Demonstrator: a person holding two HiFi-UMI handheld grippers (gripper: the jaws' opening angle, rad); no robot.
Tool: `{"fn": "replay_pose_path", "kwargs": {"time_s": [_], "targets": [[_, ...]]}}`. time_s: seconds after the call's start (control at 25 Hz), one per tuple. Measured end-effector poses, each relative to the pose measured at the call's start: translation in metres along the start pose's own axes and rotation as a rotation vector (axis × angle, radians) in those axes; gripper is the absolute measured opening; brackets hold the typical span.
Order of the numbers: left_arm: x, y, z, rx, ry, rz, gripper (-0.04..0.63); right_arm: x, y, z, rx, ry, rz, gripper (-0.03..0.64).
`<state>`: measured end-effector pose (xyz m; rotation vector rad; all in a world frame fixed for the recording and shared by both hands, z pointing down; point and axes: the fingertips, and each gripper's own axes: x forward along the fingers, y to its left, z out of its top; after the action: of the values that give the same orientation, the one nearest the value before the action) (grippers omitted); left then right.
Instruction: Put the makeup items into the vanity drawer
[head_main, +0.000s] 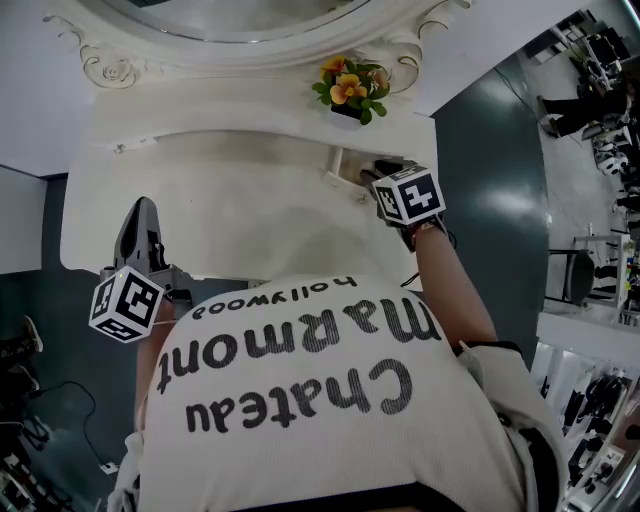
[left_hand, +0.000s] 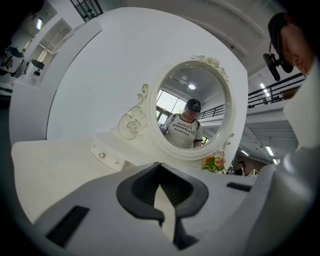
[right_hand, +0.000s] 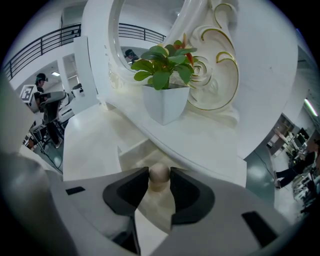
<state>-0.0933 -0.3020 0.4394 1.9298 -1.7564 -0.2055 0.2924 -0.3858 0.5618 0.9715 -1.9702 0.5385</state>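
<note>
My right gripper is at the small drawer under the vanity's raised shelf, on the right. The drawer stands pulled out a little. Its round cream knob sits between my right fingertips, which are open around it with barely any gap. My left gripper hovers over the left part of the white vanity top, shut and holding nothing. No makeup items show in any view.
A white pot of orange flowers stands on the shelf just above the drawer. The oval mirror rises behind it. A second drawer front with studs is at the left. My torso hides the vanity's near edge.
</note>
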Motion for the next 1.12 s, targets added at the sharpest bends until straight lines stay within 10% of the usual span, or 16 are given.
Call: {"fn": "replay_pose_path", "kwargs": {"time_s": [1.12], "targets": [[0.0064,0.0076,0.0013,-0.025,0.012,-0.021,0.009,-0.0029,0.0017,0.0039,0.064,-0.029,-0.022,0.164]]}}
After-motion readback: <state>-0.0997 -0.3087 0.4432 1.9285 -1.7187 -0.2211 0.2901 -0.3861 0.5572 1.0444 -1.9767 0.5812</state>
